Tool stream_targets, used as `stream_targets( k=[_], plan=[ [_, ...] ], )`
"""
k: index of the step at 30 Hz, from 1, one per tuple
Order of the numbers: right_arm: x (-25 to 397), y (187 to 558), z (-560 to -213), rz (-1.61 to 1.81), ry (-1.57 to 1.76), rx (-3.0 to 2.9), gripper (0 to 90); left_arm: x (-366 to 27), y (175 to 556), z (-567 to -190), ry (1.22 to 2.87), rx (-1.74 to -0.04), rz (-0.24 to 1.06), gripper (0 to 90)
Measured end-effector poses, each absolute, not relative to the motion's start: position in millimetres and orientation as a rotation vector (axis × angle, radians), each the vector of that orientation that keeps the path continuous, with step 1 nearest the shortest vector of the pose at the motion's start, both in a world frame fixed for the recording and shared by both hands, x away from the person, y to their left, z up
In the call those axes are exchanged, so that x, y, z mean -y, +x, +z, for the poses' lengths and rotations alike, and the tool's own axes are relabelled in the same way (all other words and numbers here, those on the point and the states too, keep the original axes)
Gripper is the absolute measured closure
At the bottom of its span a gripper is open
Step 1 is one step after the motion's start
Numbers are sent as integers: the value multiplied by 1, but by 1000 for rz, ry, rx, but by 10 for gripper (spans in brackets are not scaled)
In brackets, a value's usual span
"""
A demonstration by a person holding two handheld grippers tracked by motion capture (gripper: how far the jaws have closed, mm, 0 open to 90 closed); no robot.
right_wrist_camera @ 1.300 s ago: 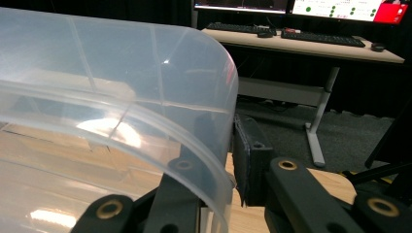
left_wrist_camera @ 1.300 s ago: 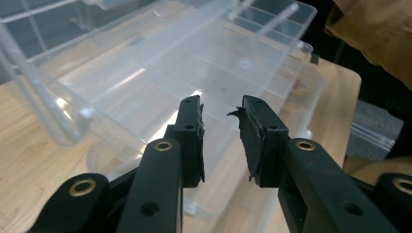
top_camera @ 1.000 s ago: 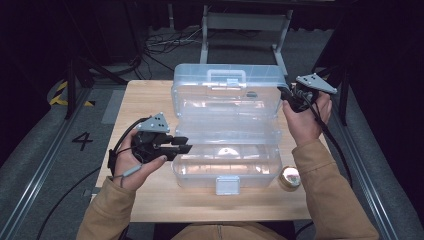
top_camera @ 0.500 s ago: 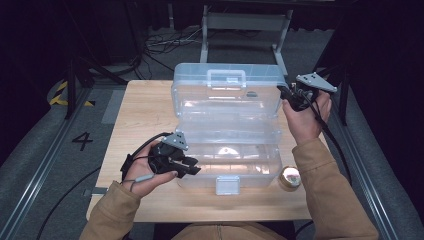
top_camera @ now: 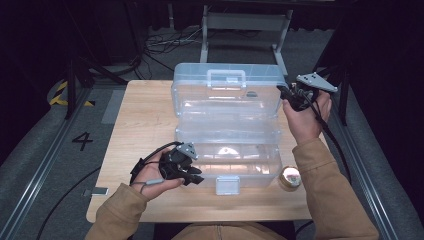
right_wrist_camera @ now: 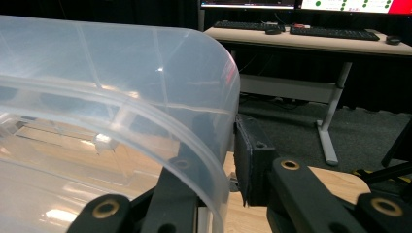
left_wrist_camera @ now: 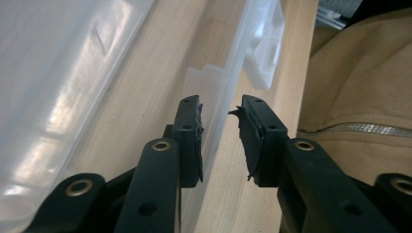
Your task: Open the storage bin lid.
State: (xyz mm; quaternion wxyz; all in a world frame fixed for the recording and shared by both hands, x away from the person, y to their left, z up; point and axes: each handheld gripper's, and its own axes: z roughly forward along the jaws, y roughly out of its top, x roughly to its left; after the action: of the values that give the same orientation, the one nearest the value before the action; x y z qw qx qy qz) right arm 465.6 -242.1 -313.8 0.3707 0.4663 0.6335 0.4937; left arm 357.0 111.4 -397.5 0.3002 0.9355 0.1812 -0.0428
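Both grippers on the clear plastic hinged toolbox (top_camera: 227, 125).
Right gripper (top_camera: 287, 95) clamped on the lid's corner edge; left gripper (top_camera: 196, 175) narrowly parted, straddling the base's front wall.

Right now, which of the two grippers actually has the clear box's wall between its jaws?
The right gripper: its jaws pinch the raised lid of the clear box at its corner. The left gripper is open beside the front wall.

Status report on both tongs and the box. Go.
Right tongs shut on lid corner, holding it up. Left tongs open astride box front wall. Tape roll sits right of box, clear of both.
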Motion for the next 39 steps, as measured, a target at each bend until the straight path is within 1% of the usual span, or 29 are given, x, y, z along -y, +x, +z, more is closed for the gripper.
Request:
stream_targets(
  k=[6, 12, 21, 39],
  plan=[
    [244, 467, -313, 1267, 1188, -1648, 783, -111, 359, -408, 2523, -474, -91, 771],
    [243, 469, -314, 1268, 1192, -1637, 788, -111, 358, -408, 2521, -485, -88, 770],
    [242, 474, -315, 1257, 1184, -1623, 792, -109, 359, -409, 2517, -551, -110, 759],
    [241, 498, -315, 1236, 1225, -1633, 802, -109, 358, -409, 2513, -556, -105, 754]
  ],
)
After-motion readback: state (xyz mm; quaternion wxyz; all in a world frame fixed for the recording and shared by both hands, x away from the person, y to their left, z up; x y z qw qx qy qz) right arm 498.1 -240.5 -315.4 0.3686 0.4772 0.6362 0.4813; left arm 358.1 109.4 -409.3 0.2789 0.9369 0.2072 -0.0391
